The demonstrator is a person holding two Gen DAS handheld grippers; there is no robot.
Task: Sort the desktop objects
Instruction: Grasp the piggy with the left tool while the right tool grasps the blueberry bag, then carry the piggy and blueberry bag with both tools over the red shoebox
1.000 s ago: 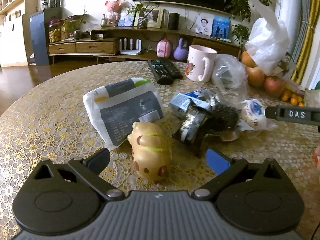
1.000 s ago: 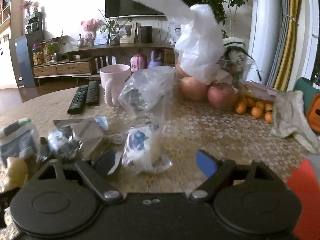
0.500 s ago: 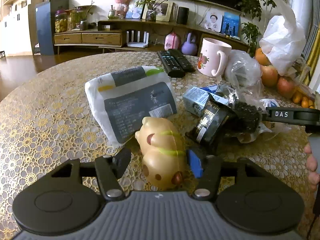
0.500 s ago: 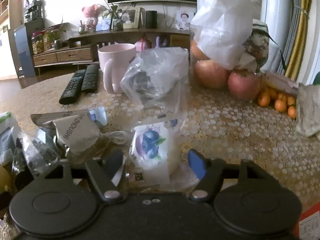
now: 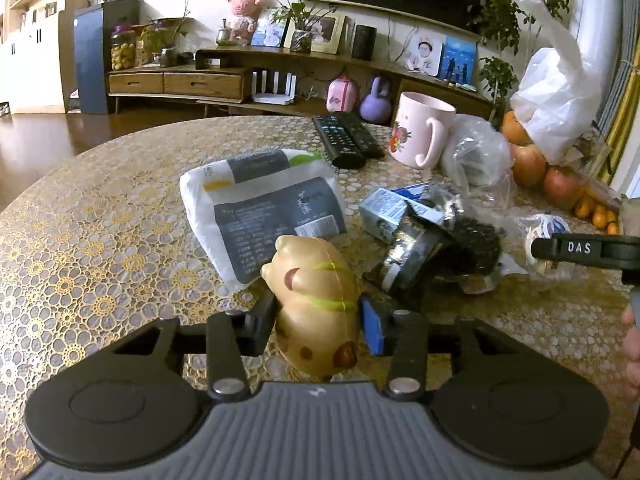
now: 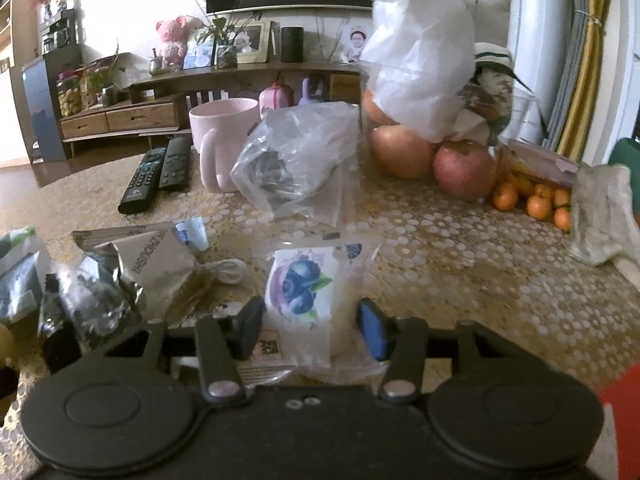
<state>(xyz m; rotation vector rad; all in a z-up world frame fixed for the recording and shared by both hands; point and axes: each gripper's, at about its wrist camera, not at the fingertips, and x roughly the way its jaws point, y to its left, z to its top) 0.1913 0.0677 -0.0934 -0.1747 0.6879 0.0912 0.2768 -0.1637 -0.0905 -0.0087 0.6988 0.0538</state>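
I am holding my left gripper low in the centre of the left wrist view, its two pads pressing on either side of a tan squishy animal toy, so the jaws are closed down to the toy's width. Just above the toy in the frame, a white and grey tissue pack is lying flat on the gold-patterned table. To the right of the toy, a dark crinkled wrapper and a small blue and white carton are piling together. Further up, two black remotes are lying beside a pink mug, and at the right edge my other tool is reaching in.

I am keeping my right gripper at the lower centre of the right wrist view, its pads sitting at both sides of a clear-wrapped blueberry snack packet; the left pad is touching the wrapper, while I cannot tell whether the blue right pad is pressing it. Above it, a clear plastic bag is slumping in mid-frame. In the upper right, apples are sitting under a white plastic bag, with small oranges to their right.
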